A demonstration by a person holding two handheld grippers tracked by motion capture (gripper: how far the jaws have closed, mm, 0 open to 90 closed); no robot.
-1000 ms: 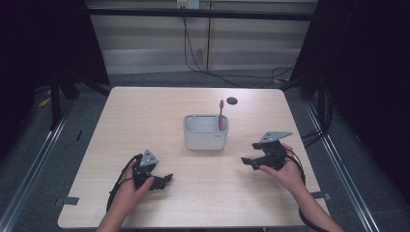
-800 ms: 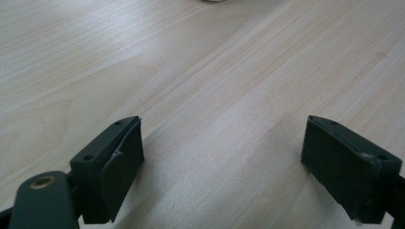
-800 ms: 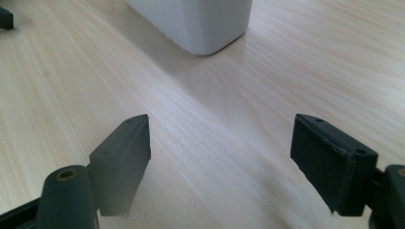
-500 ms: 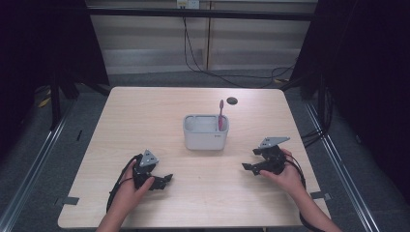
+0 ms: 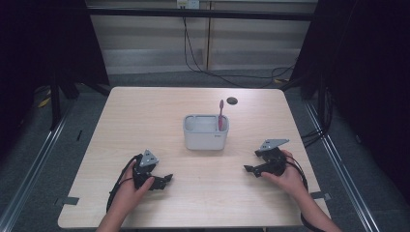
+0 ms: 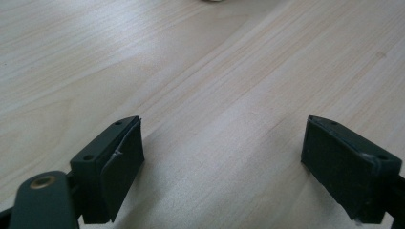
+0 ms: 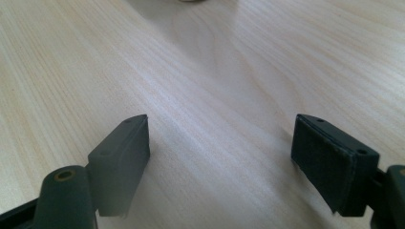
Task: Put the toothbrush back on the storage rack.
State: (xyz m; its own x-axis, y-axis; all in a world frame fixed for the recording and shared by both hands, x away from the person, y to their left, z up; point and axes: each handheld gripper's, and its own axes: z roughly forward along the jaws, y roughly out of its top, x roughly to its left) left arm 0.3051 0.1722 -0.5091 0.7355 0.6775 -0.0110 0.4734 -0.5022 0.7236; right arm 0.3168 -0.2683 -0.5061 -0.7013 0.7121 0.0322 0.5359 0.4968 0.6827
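Observation:
A grey rectangular holder point(image 5: 205, 132) stands in the middle of the wooden table point(image 5: 145, 116), with a pink toothbrush point(image 5: 221, 115) upright in its right compartment. My left gripper point(image 5: 166, 180) rests low on the table near the front left, open, with bare wood between its jaws point(image 6: 219, 157). My right gripper point(image 5: 250, 169) sits near the front right, pointing left, also open over bare wood point(image 7: 219, 152). Both are well short of the holder.
A small dark round disc point(image 5: 232, 100) lies on the table behind the holder. Cables trail on the floor beyond the far edge. Dark frame posts and metal rails flank the table on both sides.
My right gripper has come down and toward the front edge, settling lower by the table. The left gripper has stayed where it was.

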